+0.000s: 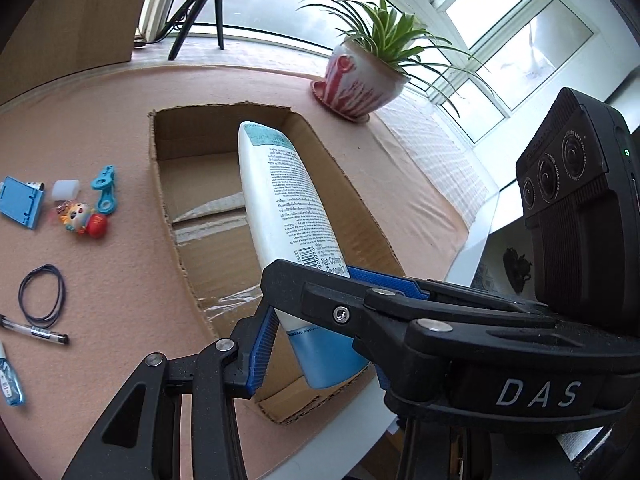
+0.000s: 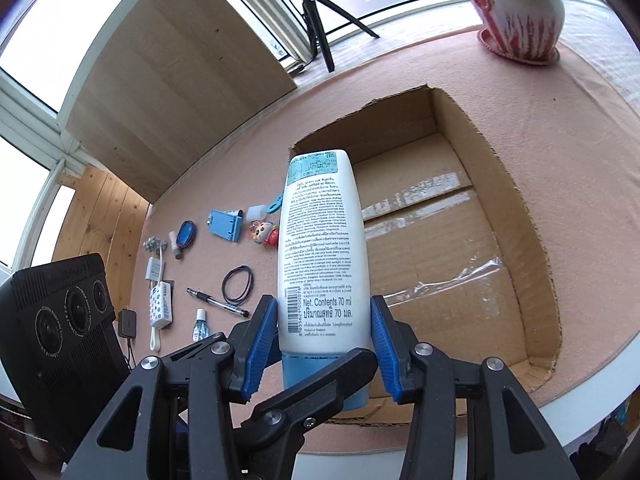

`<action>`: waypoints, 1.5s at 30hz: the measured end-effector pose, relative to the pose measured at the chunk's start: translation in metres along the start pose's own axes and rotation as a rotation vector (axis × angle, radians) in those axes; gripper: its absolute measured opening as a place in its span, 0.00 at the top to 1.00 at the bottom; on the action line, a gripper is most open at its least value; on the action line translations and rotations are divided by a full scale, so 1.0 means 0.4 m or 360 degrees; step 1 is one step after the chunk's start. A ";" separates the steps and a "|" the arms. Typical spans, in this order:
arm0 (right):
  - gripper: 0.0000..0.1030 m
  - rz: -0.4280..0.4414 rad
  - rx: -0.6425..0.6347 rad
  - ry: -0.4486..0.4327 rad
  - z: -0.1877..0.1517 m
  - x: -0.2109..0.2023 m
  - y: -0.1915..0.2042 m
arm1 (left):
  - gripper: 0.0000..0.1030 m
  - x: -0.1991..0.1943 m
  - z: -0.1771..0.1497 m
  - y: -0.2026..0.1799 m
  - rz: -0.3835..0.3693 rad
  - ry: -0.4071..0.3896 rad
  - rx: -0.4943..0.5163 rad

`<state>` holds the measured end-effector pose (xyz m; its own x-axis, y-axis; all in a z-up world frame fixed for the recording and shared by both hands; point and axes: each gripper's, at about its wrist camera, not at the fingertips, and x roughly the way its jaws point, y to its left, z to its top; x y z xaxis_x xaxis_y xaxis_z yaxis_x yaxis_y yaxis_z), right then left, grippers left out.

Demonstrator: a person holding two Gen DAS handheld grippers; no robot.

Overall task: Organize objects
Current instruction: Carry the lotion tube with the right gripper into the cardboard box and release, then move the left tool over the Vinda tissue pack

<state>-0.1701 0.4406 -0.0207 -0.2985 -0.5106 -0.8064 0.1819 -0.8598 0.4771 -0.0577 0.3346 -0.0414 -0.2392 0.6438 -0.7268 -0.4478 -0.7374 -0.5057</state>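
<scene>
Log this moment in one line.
held: white plastic lotion tube with blue cap | left gripper: shut on it | right gripper: shut on it | place: over brown cardboard box

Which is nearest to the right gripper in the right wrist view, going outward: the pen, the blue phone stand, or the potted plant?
From the right gripper, which holds the lotion tube:
1. The pen, just left of the fingers on the table.
2. The blue phone stand, farther up on the left.
3. The potted plant, at the far right corner by the window.
</scene>
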 end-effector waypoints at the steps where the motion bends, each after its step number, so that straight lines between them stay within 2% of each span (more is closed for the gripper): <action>1: 0.58 -0.0004 0.0012 -0.0003 0.000 -0.005 -0.014 | 0.55 0.010 -0.004 -0.007 -0.0005 0.0010 0.0005; 9: 0.58 -0.0037 0.0050 -0.0022 -0.005 -0.028 -0.064 | 0.55 0.046 -0.005 -0.047 0.0011 0.0036 0.0064; 10: 0.57 -0.0050 0.0046 -0.0032 -0.004 -0.030 -0.066 | 0.49 0.047 -0.002 -0.051 0.0042 0.0041 0.0078; 11: 0.56 -0.0068 0.0042 -0.0056 -0.003 -0.036 -0.069 | 0.36 0.046 -0.002 -0.052 0.0079 0.0038 0.0084; 12: 0.52 -0.0087 0.0039 -0.0077 -0.001 -0.041 -0.074 | 0.30 0.047 0.000 -0.047 0.0113 0.0028 0.0081; 13: 0.40 -0.0108 0.0046 -0.0083 0.002 -0.044 -0.081 | 0.26 0.043 0.001 -0.042 0.0138 0.0019 0.0073; 14: 0.31 -0.0120 0.0066 -0.0083 0.007 -0.046 -0.091 | 0.26 0.041 0.002 -0.037 0.0145 0.0017 0.0061; 20: 0.31 -0.0116 0.0157 -0.0138 0.028 -0.066 -0.125 | 0.26 0.005 -0.002 -0.014 0.0170 -0.0010 0.0029; 26: 0.31 -0.0110 0.0069 -0.0184 0.045 -0.064 -0.074 | 0.26 -0.068 -0.008 0.035 0.0239 -0.0057 -0.0032; 33: 0.31 -0.0090 -0.0122 -0.0214 0.057 -0.044 0.038 | 0.26 -0.203 -0.012 0.134 0.0324 -0.0164 -0.0162; 39: 0.31 -0.0057 -0.0266 -0.0289 0.054 -0.014 0.154 | 0.26 -0.326 -0.033 0.272 0.0453 -0.0241 -0.0333; 42: 0.30 0.0044 -0.0231 -0.0374 0.046 0.004 0.196 | 0.26 -0.387 -0.058 0.367 0.0543 -0.0261 -0.0446; 45: 0.27 0.0117 -0.0217 -0.0323 0.047 0.044 0.234 | 0.26 -0.454 -0.092 0.464 0.0649 -0.0289 -0.0576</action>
<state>-0.1758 0.3513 0.0164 -0.4591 -0.5739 -0.6781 0.3305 -0.8189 0.4693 -0.0656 0.0734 -0.0205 -0.4891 0.2938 -0.8213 0.0273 -0.9360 -0.3510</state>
